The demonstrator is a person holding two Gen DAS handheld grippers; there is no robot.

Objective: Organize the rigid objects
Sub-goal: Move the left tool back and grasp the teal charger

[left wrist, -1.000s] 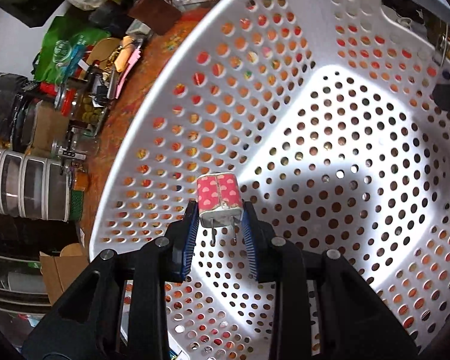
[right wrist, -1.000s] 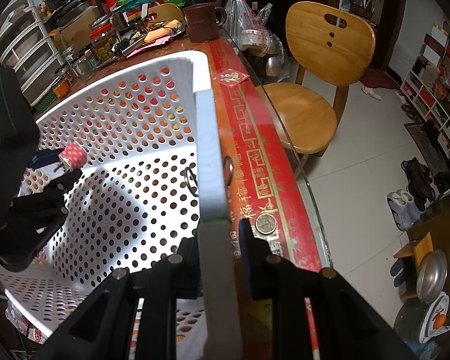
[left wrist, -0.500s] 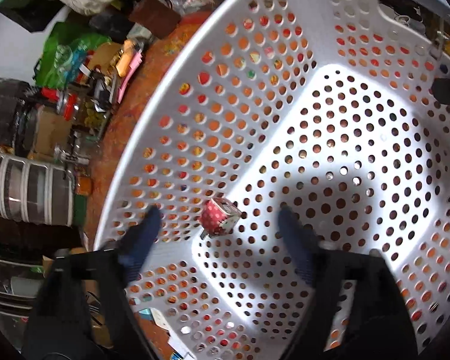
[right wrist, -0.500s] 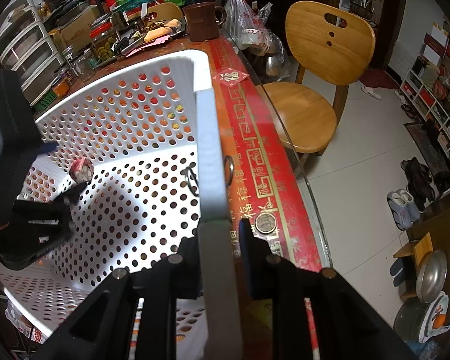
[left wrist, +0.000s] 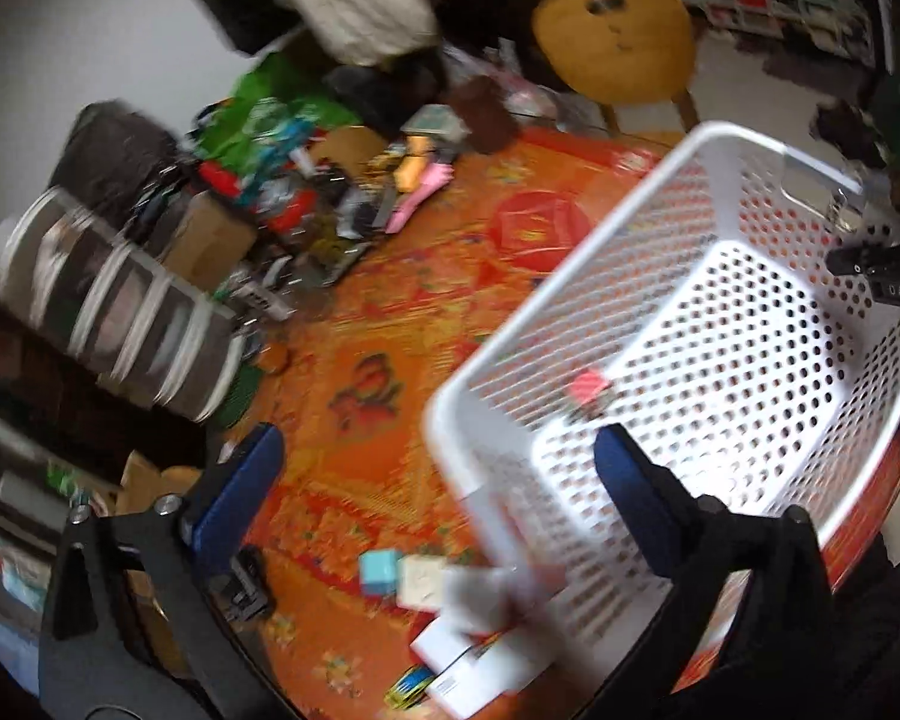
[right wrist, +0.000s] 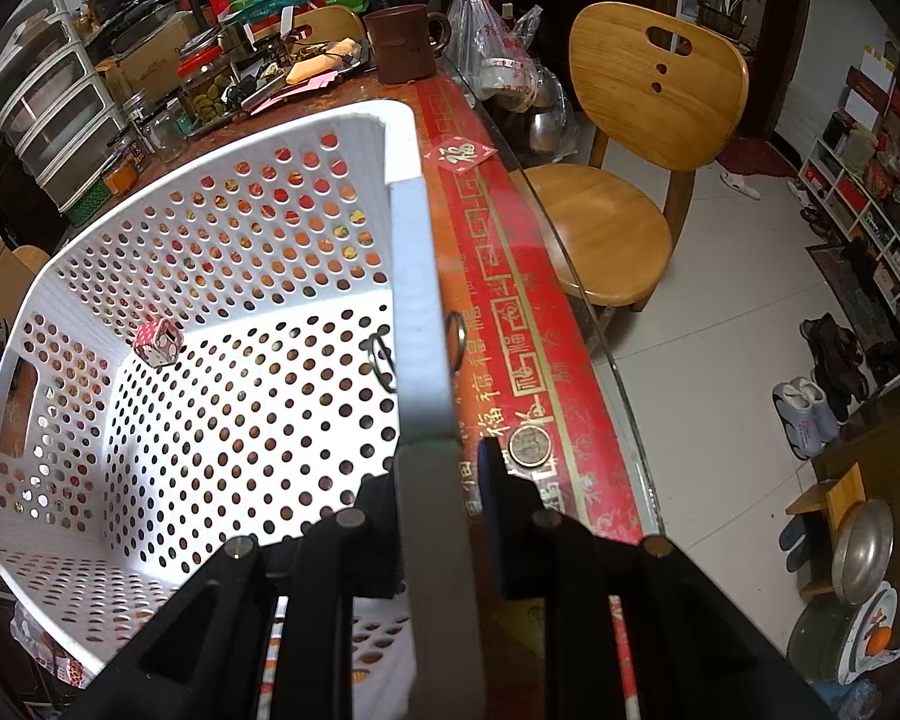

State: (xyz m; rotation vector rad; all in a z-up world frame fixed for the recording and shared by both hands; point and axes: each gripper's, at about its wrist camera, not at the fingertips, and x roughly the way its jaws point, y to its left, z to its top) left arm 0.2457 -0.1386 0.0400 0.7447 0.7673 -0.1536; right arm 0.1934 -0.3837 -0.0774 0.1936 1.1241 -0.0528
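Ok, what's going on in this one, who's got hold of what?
A person is sorting small items into a white perforated basket on a cluttered table. The right tongs are clamped on the basket's rim, steadying it. The left tongs are open and empty, above the basket's near corner. A pink polka-dot charger plug lies inside the basket. Small boxes wait on the orange tablecloth beside it.

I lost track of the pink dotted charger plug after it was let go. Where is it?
The charger plug lies inside the white basket, at the foot of its far wall in the right wrist view, left of the rim the right gripper clamps.
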